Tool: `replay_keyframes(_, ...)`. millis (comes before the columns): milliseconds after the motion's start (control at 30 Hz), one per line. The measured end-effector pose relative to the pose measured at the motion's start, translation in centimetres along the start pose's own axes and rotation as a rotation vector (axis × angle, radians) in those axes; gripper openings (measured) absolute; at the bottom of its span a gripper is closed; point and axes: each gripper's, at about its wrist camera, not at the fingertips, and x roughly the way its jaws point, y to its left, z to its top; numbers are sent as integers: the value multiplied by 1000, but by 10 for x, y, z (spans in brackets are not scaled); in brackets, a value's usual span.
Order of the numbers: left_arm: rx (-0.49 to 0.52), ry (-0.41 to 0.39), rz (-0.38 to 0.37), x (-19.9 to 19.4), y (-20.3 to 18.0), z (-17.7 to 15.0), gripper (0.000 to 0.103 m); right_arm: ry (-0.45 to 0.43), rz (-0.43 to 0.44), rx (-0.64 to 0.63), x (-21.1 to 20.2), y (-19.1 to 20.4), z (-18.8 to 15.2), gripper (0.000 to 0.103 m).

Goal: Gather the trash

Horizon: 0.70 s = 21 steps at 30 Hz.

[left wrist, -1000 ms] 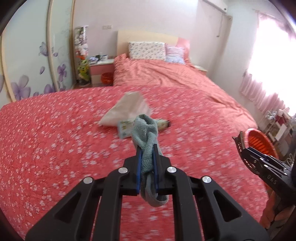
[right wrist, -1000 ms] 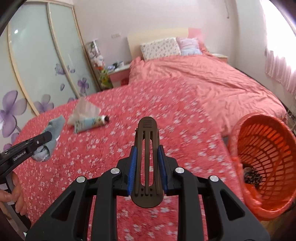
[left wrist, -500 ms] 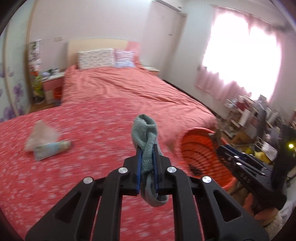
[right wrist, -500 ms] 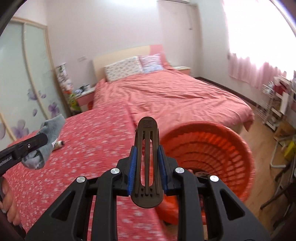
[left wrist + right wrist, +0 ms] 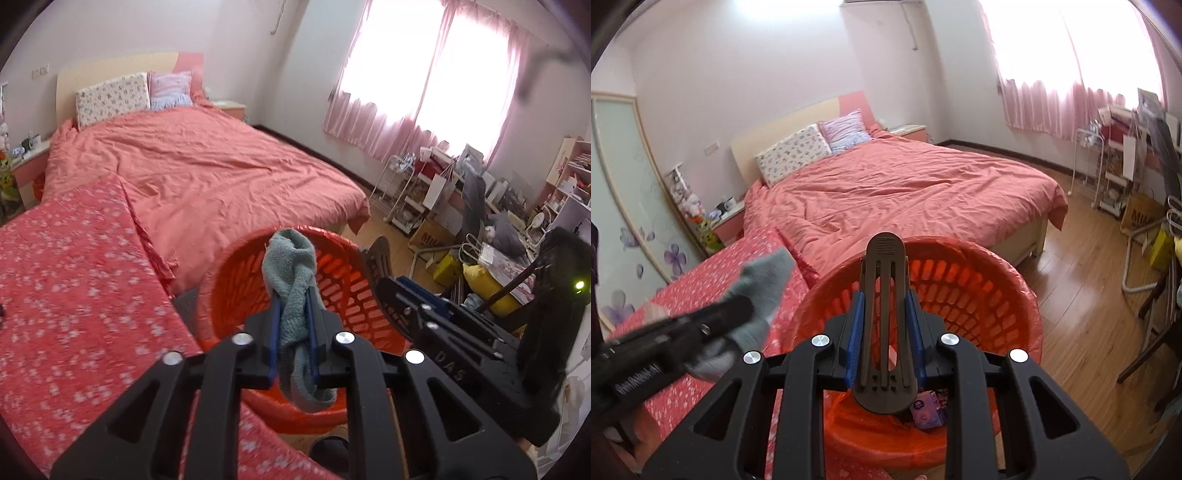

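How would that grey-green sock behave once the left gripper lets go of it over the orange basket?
Probably floppy: the sock droops in folds on both sides of the left gripper, whose jaws have just been opening around it. It looks light and soft, so it should drop limply into the orange basket without bouncing or rolling, though knit fabric might snag.

Grey-green sock [image 5: 291, 280], orange basket [image 5: 236, 280]

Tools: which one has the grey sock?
The left tool: grey sock sits between its jaws, which have just been opening, above the orange basket. The right tool grips a dark slotted clip.
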Motion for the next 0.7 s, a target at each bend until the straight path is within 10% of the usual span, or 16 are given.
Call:
replay_keyframes(100, -3, 25, 45, 17, 3, -3, 46, 30, -7, 28, 16, -9, -1, 31)
replay_keyframes(167, -2, 38, 81, 21, 10, -7, 48, 46, -26, 31, 19, -11, -6, 47)
replay_keyframes(700, -64, 32, 495, -74, 167, -49, 64, 131, -7, -153, 19, 67, -35, 57)
